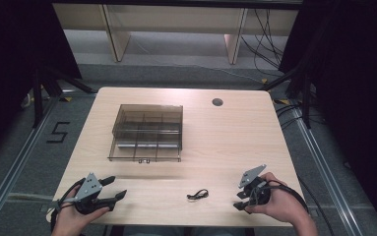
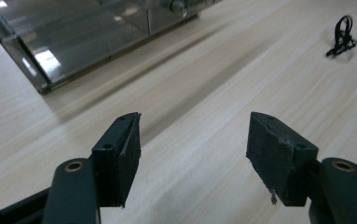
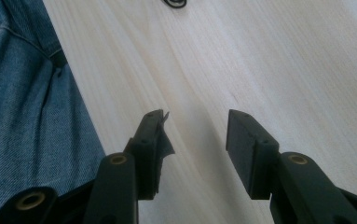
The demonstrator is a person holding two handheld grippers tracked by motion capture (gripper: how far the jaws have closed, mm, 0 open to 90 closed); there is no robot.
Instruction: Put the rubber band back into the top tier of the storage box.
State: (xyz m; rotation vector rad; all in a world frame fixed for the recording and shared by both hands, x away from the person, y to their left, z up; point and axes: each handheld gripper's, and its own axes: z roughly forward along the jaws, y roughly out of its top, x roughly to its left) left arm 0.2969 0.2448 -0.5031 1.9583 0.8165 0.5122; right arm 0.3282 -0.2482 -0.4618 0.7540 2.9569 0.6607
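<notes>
Left gripper [image 1: 115,188] sits low over the pale wood-grain table [image 1: 225,142], blocky black jaws spread wide, nothing between them. Centre, near the front edge, a thin looped black cable tie [image 1: 197,194] lies flat. Right gripper [image 1: 241,196]: wide open, empty too.

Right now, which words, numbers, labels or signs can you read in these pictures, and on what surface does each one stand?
"5": a black mark on the grey floor left of the table, in the high view.
No label or brand can be read on the smoky clear compartment box, on the small black looped tie, or on the left gripper and right gripper.
</notes>
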